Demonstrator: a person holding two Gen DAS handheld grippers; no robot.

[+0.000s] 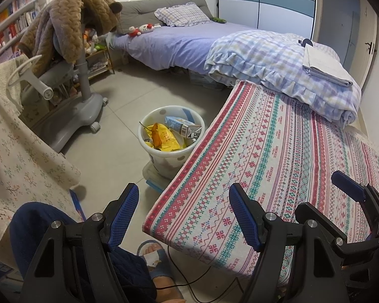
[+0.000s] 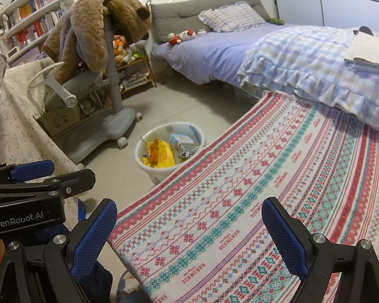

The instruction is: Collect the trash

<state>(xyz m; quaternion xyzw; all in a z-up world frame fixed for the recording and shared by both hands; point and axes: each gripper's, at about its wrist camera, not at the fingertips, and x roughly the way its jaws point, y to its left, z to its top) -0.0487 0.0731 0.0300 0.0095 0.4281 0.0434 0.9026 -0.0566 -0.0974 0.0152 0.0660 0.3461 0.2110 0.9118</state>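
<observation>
A white trash bucket (image 1: 171,136) is seen on the tiled floor, tucked against the left edge of a table draped in a patterned cloth (image 1: 278,166), with a yellow wrapper (image 1: 164,139) and a blue carton (image 1: 183,126) already lying inside it. Both grippers are held low at the near end of the table, each with its jaws spread wide and nothing between them. The left gripper (image 1: 184,217) straddles the table's left edge, and the bucket lies straight ahead of it and slightly to the left; from the right gripper (image 2: 189,237), held over the cloth, the bucket (image 2: 170,149) is found ahead and well to the left. The left gripper is judged the nearer of the two. The carton's long axis runs roughly left to right across the bucket. No loose trash can be made out on the cloth in either view, so the task is judged close to complete.
</observation>
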